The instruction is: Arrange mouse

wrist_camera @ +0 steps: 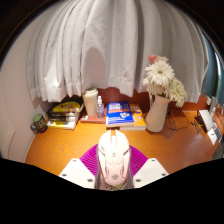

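Note:
A white computer mouse [113, 155] with grey lines sits between my gripper's [112, 168] two fingers, held above the orange wooden table [60, 145]. The purple pads [90, 158] press on both its sides. The mouse points away from me, toward the back of the table. Its rear end is hidden low between the white fingers [78, 174].
At the back of the table stand a white vase of white flowers [158, 100], a stack of books [122, 115], a white cup [91, 102], more books [66, 113] and a small jar [39, 124]. White curtains [105, 45] hang behind. Dark items lie at the far right [208, 122].

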Demonstrator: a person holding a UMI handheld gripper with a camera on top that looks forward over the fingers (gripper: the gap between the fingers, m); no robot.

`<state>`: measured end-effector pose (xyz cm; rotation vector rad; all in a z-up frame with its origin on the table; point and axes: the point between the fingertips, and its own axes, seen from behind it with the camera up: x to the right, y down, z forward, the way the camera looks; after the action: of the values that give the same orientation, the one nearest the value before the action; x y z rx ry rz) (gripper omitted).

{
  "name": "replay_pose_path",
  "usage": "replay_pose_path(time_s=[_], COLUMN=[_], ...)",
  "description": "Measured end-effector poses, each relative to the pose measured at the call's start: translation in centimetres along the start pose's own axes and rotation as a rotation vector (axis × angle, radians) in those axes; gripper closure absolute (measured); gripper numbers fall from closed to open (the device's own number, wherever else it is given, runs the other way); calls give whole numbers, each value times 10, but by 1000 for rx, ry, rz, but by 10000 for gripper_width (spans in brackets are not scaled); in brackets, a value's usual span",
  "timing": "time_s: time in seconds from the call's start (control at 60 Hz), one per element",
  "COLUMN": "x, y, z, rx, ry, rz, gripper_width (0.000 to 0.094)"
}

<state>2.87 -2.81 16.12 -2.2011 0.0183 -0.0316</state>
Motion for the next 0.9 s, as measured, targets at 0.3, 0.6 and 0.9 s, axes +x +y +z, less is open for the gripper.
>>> replay_pose_path(time_s=[0.3, 0.6, 0.9], x=[-23, -19, -23], y=[132, 157, 148], z=[72, 84, 53], rx=[-220, -248, -261], ry=[7, 13, -31], rz=[16, 43, 46], gripper_width=[555, 476, 74])
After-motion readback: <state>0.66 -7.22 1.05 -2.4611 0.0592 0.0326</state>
